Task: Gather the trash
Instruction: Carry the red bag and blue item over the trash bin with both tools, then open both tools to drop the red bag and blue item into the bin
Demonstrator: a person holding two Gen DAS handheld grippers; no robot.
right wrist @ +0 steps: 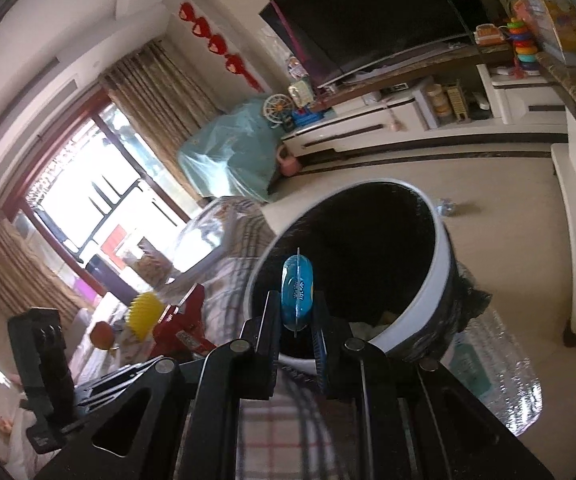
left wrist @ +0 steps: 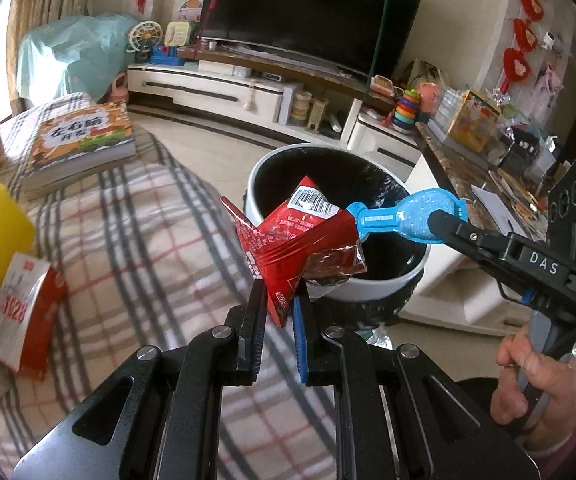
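- Left wrist view: left gripper [left wrist: 281, 300] fingers pinch crumpled red foil wrapper [left wrist: 283, 236] over white-rimmed black-lined bin [left wrist: 384, 284]
- right gripper [left wrist: 434, 220] fingers clamp blue plastic packet [left wrist: 404, 216] above it

Red foil wrapper [left wrist: 288, 240] with white barcode patch, between black fingers [left wrist: 253, 320]; blue speckled packet [left wrist: 404, 218]; white-rimmed, black-lined bin [left wrist: 380, 284] beyond fingertips; pink-grey plaid cover [left wrist: 135, 248].

Both grippers are showing black linkage arms with silver round screws; the left gripper [left wrist: 279, 304] is wearing a blue pad, the right gripper [left wrist: 436, 222] white "DAS" lettering and a grey handle.
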